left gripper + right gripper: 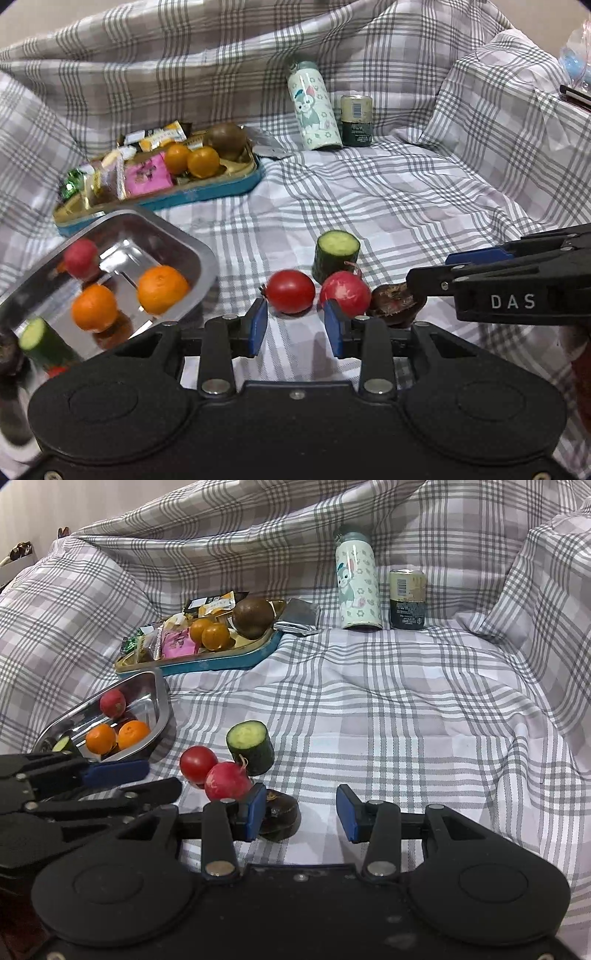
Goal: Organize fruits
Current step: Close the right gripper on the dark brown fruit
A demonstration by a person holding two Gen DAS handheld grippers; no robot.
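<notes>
Fruits lie loose; dark one (280, 818) half hidden behind the empty, parted right hand-held gripper (301, 814).

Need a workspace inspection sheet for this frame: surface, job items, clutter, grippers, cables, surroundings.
Surface: checked cloth, wrinkled.
Job's things: steel tray holds two oranges, a radish, a cucumber piece. On the cloth: tomato, radish, cucumber piece, dark fruit.
Clutter: blue tin of snacks and fruit, bottle, can.
Grippers: left gripper open, empty; right gripper open, one pad at the dark fruit.
Cables: nothing seen.
Surroundings: cloth bunched up behind.
</notes>
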